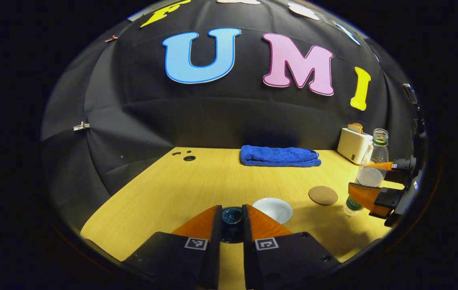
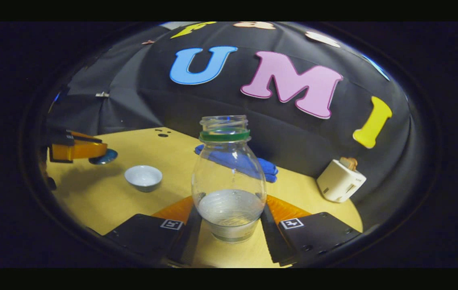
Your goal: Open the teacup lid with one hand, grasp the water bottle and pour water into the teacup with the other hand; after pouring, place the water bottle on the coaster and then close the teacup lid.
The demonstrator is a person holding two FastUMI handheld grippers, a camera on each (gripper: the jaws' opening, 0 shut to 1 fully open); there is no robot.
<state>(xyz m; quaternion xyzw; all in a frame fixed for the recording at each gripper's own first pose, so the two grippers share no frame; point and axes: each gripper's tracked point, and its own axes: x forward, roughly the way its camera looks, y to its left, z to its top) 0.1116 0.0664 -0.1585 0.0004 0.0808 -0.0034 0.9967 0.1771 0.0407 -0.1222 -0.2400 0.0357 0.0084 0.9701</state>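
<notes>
Fingers [image 1: 213, 223] pinch lid [image 1: 232, 216]; coaster [image 1: 323, 195] beside teacup [image 1: 273, 209].

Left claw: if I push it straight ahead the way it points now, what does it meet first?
Probably the white cup, sitting just ahead and slightly right of the left claw, which is shut on the dark lid. Depth is unclear; it could pass above the cup, with the blue towel farther back.

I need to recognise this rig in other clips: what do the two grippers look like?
Both the left gripper and right gripper have black, blocky bodies with screw holes, each side carrying a small square black-and-white tag. Each has two wedge-shaped fingers tapering forward. No cables or sleeves are visible.
</notes>
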